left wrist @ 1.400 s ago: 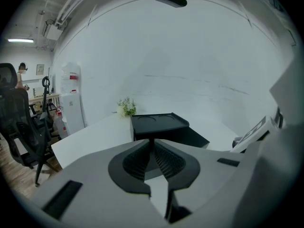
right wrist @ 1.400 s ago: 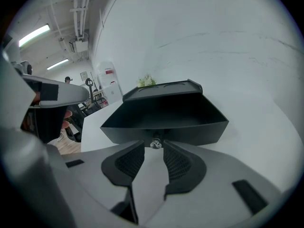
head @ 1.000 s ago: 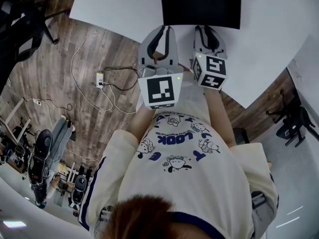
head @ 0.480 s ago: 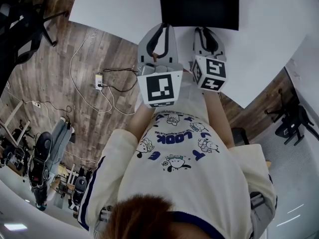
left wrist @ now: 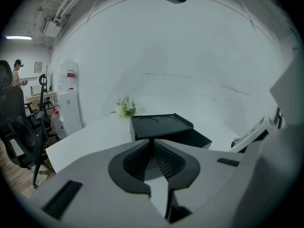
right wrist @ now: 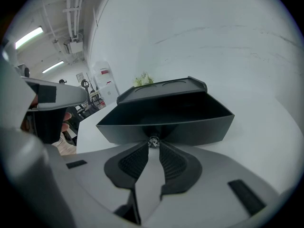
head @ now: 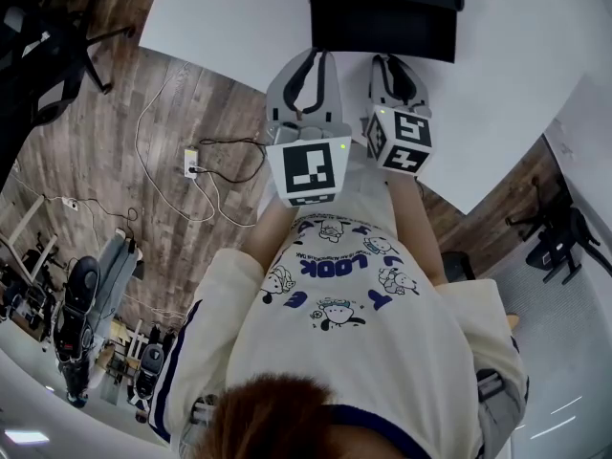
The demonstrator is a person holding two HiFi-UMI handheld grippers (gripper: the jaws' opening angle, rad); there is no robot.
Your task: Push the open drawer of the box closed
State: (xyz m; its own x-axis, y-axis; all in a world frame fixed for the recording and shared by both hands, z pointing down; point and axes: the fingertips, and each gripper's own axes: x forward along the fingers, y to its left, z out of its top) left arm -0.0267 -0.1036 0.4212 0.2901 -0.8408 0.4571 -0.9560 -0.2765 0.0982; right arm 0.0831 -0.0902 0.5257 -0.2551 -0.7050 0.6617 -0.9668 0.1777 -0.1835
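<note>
A black box (head: 382,8) stands on the white table (head: 229,17) with its drawer (right wrist: 166,120) pulled out toward me. Its flat top (left wrist: 161,122) has round recesses. In the right gripper view a small metal knob (right wrist: 153,141) on the drawer front sits pinched between the tips of my right gripper (right wrist: 153,145). In the head view that gripper (head: 392,62) meets the drawer's front. My left gripper (left wrist: 152,140) is shut with nothing in it. It hovers just left of the drawer (head: 311,57), facing the box's corner.
A small bunch of flowers (left wrist: 125,107) stands on the table behind the box. Past the table's left edge lies wood floor with a power strip and cables (head: 191,156) and black office chairs (head: 48,46). A white cabinet (left wrist: 69,99) stands at the far left.
Both grippers stay at the drawer front, almost where they were. Only the view has shifted slightly.
</note>
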